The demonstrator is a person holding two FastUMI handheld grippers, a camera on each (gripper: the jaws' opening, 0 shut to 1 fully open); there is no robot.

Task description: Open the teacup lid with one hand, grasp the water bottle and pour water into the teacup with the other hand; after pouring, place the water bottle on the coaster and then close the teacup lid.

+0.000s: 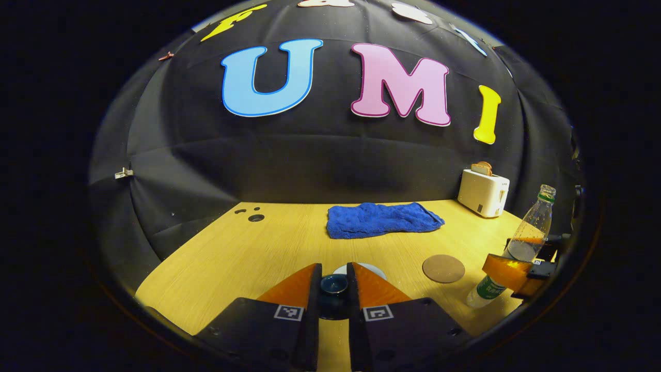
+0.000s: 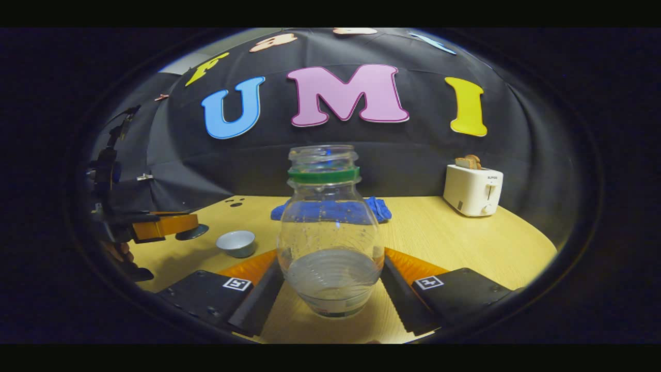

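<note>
Blue towel (image 1: 382,219), white toaster (image 1: 484,192).

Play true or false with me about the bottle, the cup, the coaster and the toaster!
1. The clear plastic water bottle has no cap. True.
2. The bottle stands on the round brown coaster. False: the coaster is bare; the right tool grips the bottle.
3. The small grey teacup is covered. False: it is open; the left tool grips the dark blue lid.
4. The white toaster has bread in it. True.
</note>
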